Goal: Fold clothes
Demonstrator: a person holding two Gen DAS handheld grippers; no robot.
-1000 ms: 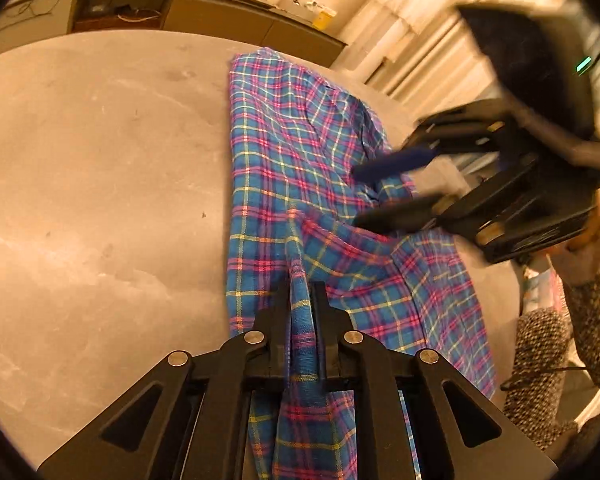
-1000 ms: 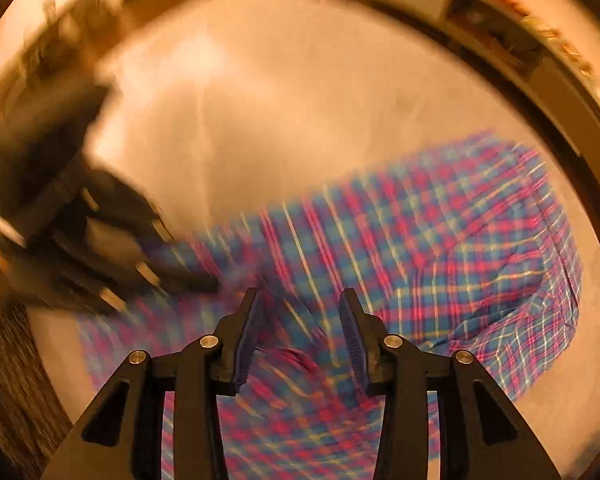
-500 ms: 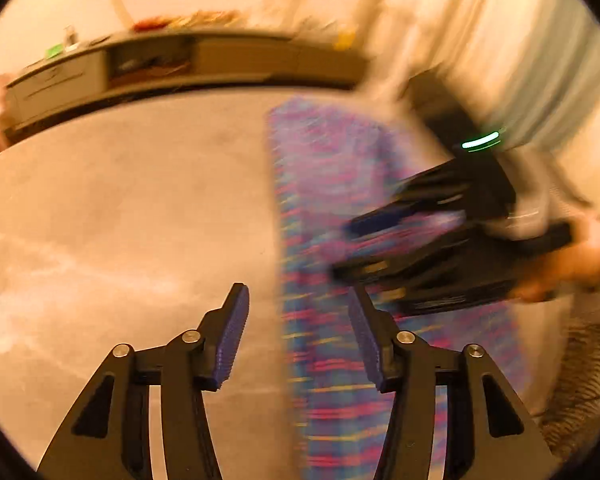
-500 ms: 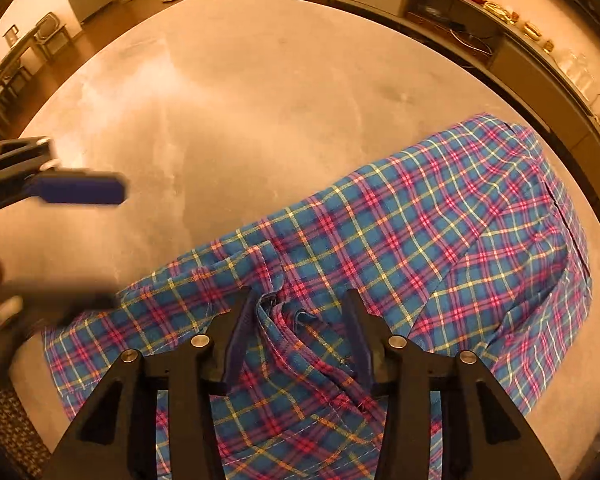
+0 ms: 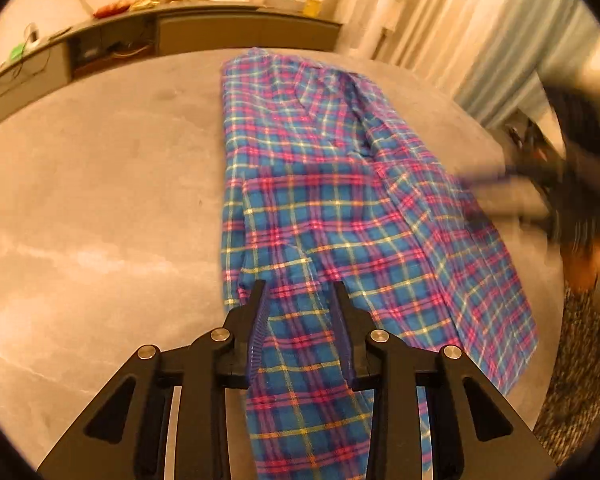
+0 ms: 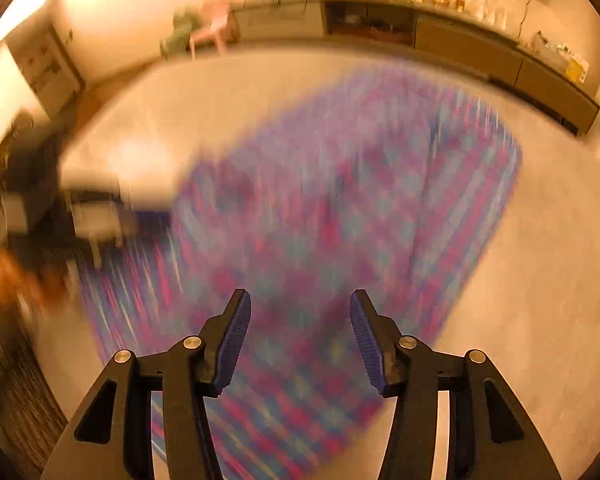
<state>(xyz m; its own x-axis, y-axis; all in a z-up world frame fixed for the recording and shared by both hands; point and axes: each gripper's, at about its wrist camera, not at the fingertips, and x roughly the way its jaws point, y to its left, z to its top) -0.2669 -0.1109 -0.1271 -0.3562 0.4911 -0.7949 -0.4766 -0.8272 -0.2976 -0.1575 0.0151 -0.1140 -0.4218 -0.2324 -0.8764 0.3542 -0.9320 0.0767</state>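
Grey tabletop [image 5: 100,200], flat plaid shirt [image 5: 332,208]

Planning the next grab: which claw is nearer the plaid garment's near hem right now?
Left. The left claw sits open right over the plaid garment at its near end; the right claw seems higher, its view blurred.

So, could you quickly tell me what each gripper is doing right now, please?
Left gripper: open, over the plaid shirt, holding nothing.
Right gripper: open, empty.

The blue and pink checked cloth [image 6: 320,208] is all smeared; the black right gripper [image 5: 572,184] at three o'clock is fuzzy.
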